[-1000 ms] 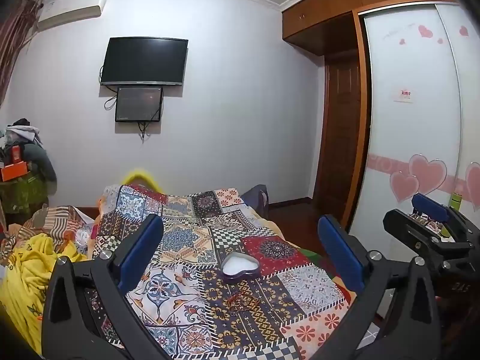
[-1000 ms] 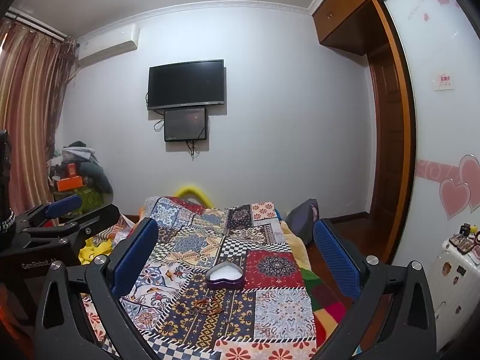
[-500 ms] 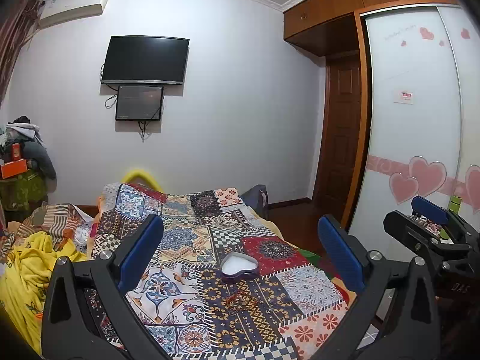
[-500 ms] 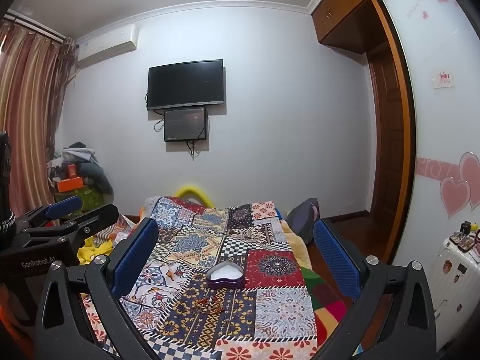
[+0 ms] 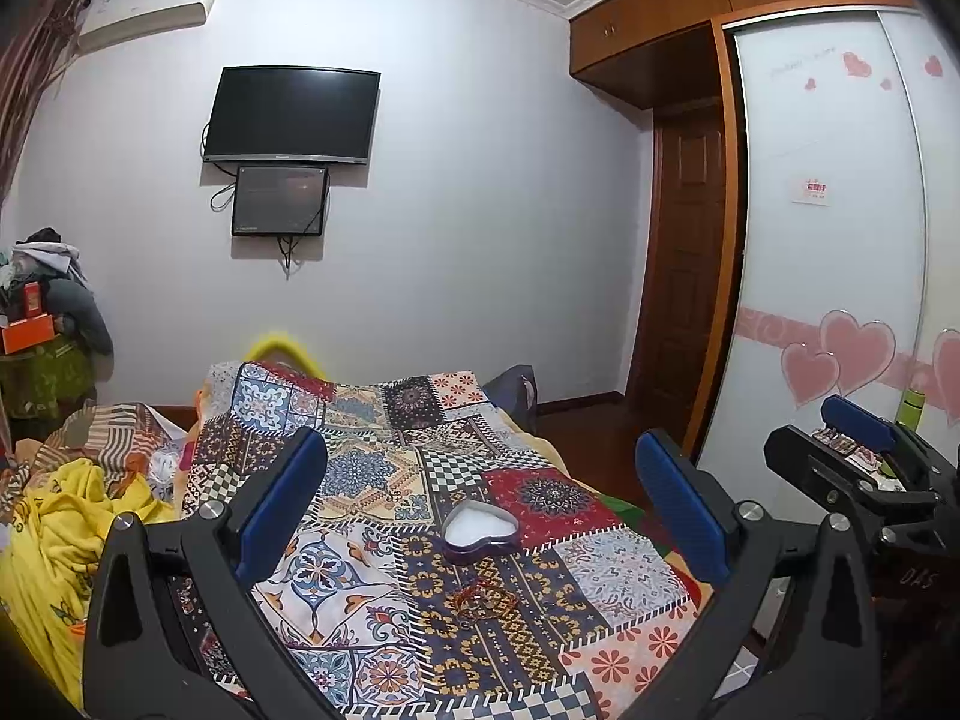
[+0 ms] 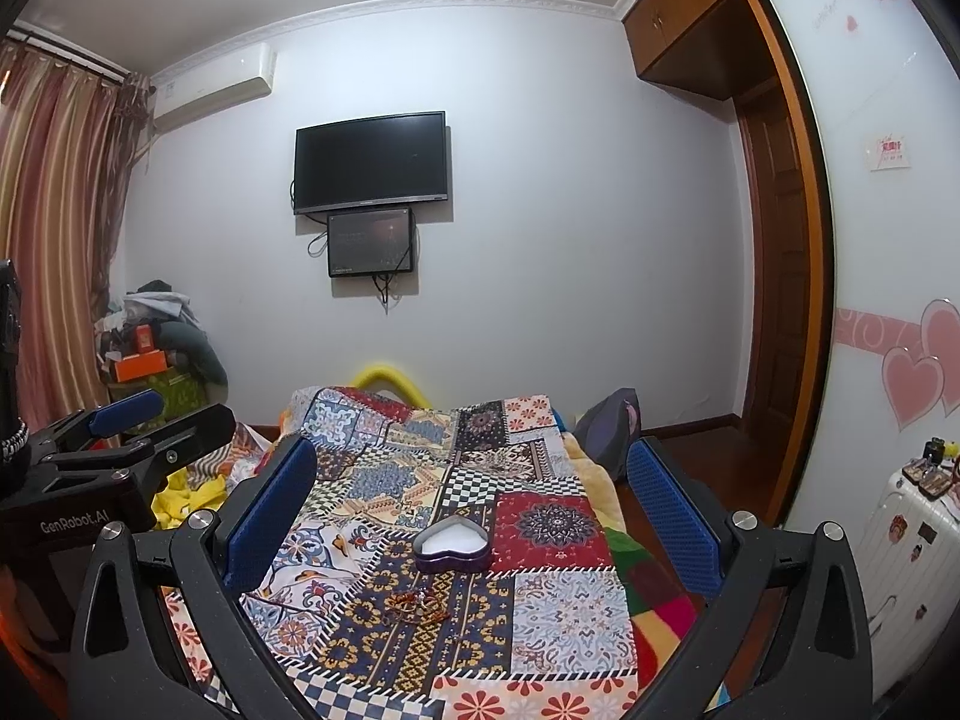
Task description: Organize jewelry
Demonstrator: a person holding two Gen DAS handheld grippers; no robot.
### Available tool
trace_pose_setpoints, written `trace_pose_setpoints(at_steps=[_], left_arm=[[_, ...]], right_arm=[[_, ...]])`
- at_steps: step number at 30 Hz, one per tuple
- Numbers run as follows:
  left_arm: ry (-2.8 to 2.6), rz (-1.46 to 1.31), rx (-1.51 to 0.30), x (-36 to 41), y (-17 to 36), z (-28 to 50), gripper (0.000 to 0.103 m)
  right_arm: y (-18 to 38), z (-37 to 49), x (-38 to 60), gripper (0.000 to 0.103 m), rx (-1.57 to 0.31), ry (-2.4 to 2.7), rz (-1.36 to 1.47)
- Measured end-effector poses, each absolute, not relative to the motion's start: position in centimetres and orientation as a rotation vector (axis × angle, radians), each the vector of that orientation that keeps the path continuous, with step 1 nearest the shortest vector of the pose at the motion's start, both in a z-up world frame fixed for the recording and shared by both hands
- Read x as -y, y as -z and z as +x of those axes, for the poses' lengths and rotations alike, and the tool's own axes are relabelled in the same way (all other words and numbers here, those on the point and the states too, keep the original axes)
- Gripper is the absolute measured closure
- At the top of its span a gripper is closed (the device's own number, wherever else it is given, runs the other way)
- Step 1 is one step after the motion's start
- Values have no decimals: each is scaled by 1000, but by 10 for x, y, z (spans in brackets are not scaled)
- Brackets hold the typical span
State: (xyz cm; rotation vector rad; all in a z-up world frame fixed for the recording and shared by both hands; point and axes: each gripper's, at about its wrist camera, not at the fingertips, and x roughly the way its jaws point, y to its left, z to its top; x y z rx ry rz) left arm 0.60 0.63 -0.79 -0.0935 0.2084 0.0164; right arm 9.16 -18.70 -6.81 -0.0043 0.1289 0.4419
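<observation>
- A heart-shaped box point(image 5: 480, 531) with dark purple walls and a white inside is seen lidless on the patchwork bedspread point(image 5: 360, 480), near the middle of the bed.
- Just in front of the box, apart from it, a small tangle of jewelry point(image 5: 483, 597) in orange, red and gold tones is laid on a dark patterned patch; single pieces cannot be told apart.
- The left gripper point(image 5: 480, 504) is held above the bed, its blue-padded fingers point(image 5: 282, 504) spread wide and nothing between them.
- The right gripper point(image 6: 471, 504) is likewise held wide open and empty, the box and jewelry framed between its fingers point(image 6: 672, 516).
- A dark television point(image 6: 371, 161) is mounted on the far wall.
</observation>
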Motion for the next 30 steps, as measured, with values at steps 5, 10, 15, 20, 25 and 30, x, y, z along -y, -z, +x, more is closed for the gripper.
trace_pose_setpoints(at_steps=[5, 10, 15, 20, 25, 30], left_arm=[[-13, -97, -211, -7, 8, 7, 0], [-17, -94, -212, -7, 9, 8, 0], [-27, -90, -213, -7, 11, 8, 0], [-30, -96, -215, -9, 10, 8, 0], [-32, -104, -214, -10, 10, 6, 0], [-37, -102, -215, -10, 10, 7, 0]], right_arm=[[67, 93, 185, 0, -135, -442, -6], [67, 93, 185, 0, -134, -443, -5], [68, 94, 184, 0, -140, -444, -9], [68, 94, 184, 0, -144, -448, -7], [68, 94, 182, 0, -146, -452, -9], [68, 97, 181, 0, -150, -455, -9]])
